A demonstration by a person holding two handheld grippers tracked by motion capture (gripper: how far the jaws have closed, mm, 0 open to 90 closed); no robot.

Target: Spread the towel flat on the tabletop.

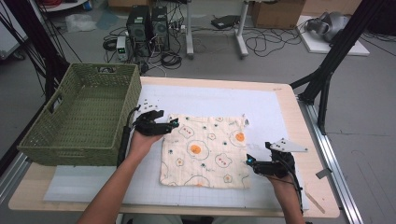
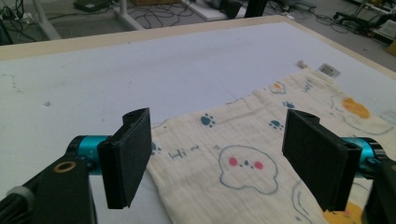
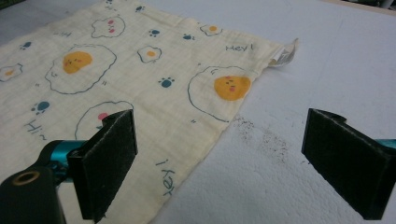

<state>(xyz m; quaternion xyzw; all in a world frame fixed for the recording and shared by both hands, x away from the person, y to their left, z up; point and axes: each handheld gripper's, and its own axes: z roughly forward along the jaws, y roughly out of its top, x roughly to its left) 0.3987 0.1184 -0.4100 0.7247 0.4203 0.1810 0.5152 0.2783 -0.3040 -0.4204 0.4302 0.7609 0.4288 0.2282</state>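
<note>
From the high view, a cream cloth [image 1: 205, 150] printed with fried eggs lies flat on the white mat [image 1: 261, 100] in the middle of the table [image 1: 303, 140]. The left gripper [image 1: 173, 123] is at the cloth's far left corner, and the right gripper [image 1: 250, 162] is at its near right edge. A green woven basket [image 1: 81, 114] stands on the left end of the table.

In the left gripper view, the left gripper [image 2: 217, 154] has its jaws apart with nothing pinched, and the cloth's [image 2: 252, 144] corner lies flat below, between them.

In the right gripper view, the right gripper [image 3: 219, 158] has its jaws wide apart, holding nothing. The cloth's [image 3: 140, 70] edge runs between them, with its small tag [image 3: 284, 53] at the far corner.
</note>
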